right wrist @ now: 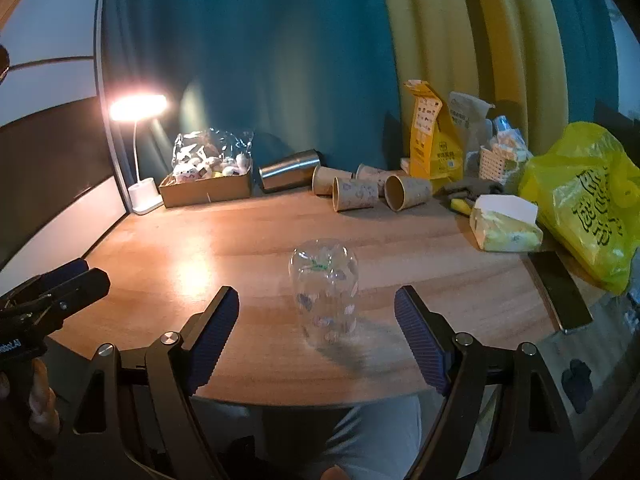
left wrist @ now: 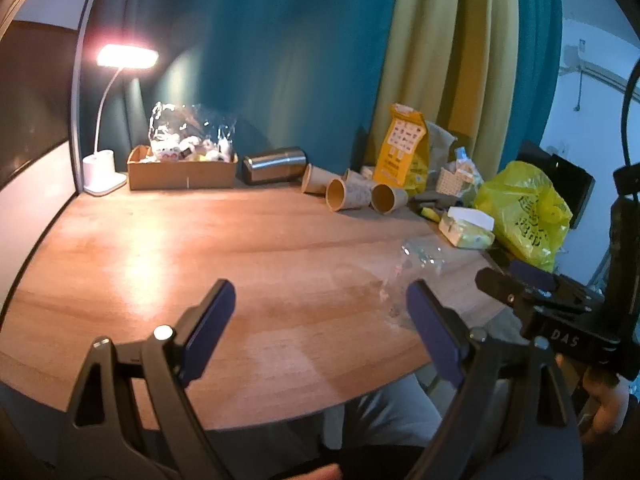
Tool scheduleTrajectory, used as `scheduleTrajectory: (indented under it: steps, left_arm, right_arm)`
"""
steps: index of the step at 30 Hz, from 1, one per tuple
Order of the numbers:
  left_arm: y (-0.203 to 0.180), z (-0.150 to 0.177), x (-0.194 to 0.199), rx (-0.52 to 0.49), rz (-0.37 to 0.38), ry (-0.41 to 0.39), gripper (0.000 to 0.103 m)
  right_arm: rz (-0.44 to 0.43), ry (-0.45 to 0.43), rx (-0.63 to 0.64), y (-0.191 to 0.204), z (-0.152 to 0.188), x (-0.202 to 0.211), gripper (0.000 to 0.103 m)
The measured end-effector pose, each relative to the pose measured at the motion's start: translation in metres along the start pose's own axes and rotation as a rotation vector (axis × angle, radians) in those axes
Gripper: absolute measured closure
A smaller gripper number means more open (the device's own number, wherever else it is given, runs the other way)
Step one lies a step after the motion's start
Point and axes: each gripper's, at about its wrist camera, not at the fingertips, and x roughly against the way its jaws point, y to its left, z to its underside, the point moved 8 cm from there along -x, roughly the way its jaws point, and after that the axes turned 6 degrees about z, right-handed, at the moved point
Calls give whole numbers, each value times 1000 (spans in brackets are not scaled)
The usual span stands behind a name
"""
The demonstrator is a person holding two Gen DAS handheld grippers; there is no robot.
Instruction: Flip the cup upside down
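A clear glass cup (right wrist: 325, 292) with small printed motifs stands upside down on the wooden table (right wrist: 224, 248), its rounded base up and its mouth on the wood. My right gripper (right wrist: 316, 320) is open, its blue pads on either side of the cup and a little nearer to me, not touching it. In the left wrist view the same cup (left wrist: 416, 264) is faint, just beyond my right finger pad. My left gripper (left wrist: 320, 312) is open and empty above the table's near edge. The right gripper (left wrist: 516, 280) also shows at that view's right side.
Along the back stand a lit desk lamp (right wrist: 138, 108), a cardboard box (right wrist: 208, 190) with a plastic bag, a steel tumbler (right wrist: 288, 170) on its side and several paper cups (right wrist: 356, 194) lying down. Snack bags, a tissue pack (right wrist: 506, 224) and a yellow bag (right wrist: 584, 200) crowd the right.
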Motion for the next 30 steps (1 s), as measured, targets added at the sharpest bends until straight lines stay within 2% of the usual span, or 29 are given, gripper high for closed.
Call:
scheduleTrajectory:
  steps: [15,24,30]
  left_arm:
    - [-18,4,-2,-32,-26,39,14]
    - [-20,3,0,-45,-18,26,14]
    - [-20,3,2,-49,-12,17,10]
  right_arm:
    - [13,13,-50,-18,4,4,20]
    - [13,12,-51,-19,4,4,20]
    - [11,13,-48,-19,4,4,20]
